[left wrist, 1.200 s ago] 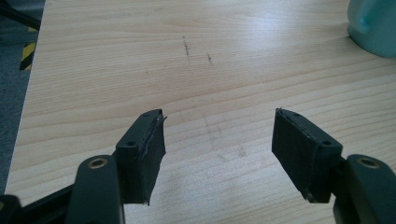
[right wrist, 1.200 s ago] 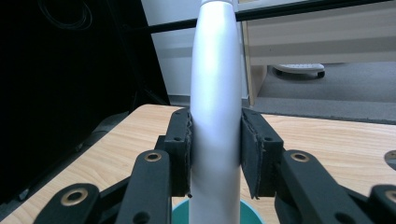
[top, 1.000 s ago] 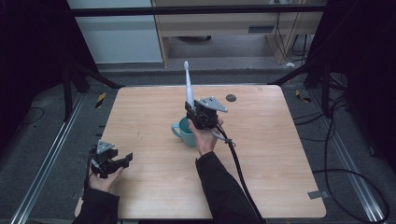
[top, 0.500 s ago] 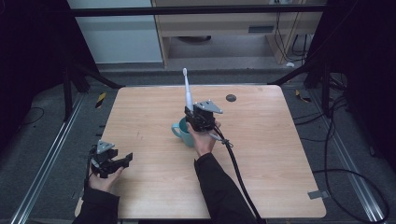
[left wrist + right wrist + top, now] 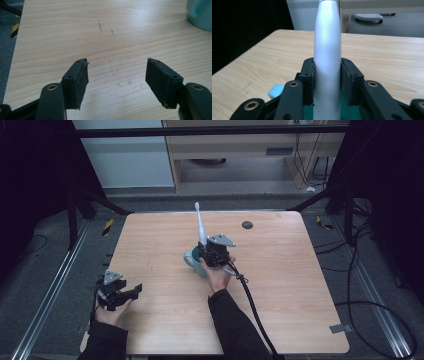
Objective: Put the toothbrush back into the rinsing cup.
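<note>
Left claw (image 5: 131,292) rests at the near left edge of the tabletop (image 5: 300,285), jaws spread wide with nothing between them; bare wood lies ahead of it. Right claw (image 5: 209,251) stands near the tabletop's centre, clamped on the white handle of an electric toothbrush (image 5: 201,227), both pads pressed against its sides. The toothbrush stands upright, head uppermost, directly above a teal mug (image 5: 192,261). Further off, a small dark disc (image 5: 247,225) lies near the far edge.
</note>
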Available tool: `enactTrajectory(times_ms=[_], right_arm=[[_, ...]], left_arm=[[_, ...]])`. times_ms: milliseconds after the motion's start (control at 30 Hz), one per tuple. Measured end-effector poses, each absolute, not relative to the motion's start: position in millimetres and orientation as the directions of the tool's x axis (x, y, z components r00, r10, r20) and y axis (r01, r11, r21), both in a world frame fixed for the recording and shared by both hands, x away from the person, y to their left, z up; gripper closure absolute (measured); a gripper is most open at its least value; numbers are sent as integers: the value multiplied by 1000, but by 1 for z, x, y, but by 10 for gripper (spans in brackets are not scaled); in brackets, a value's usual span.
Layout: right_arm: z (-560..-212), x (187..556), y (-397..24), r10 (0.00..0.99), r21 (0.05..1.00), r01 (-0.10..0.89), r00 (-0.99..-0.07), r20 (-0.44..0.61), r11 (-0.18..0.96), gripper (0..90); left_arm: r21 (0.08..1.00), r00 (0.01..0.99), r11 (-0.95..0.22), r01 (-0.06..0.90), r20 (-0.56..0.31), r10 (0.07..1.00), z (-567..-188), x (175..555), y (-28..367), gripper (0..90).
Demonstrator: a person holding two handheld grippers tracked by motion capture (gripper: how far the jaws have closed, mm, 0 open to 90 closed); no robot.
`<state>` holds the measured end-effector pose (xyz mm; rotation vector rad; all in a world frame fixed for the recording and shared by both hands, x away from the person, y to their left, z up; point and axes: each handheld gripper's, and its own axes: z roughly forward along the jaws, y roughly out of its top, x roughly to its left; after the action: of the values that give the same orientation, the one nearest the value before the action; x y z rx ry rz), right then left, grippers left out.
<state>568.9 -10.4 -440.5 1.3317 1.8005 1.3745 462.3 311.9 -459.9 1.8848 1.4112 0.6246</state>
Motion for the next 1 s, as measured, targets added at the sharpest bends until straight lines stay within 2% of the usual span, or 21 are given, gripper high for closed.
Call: enactTrajectory(times_ms=[300,600,667,833,1000], right_arm=[[-444,569,-11,909,901,432,-391,146,41,658],[-438,565,-13,903,907,416,-412,124,65,641],[-433,562,-16,899,914,400,-420,122,63,610],[-416,546,-31,888,944,327,-447,107,51,442],[-399,533,-57,873,939,331,-480,86,89,314]], left_arm=[[762,295,-172,625,-26,955,-460,462,311,340],[762,295,-172,624,-26,955,-460,462,311,339],[763,296,-172,623,-26,955,-460,462,311,339],[762,294,-171,624,-26,955,-460,462,312,339],[762,295,-173,625,-25,955,-460,462,310,339]])
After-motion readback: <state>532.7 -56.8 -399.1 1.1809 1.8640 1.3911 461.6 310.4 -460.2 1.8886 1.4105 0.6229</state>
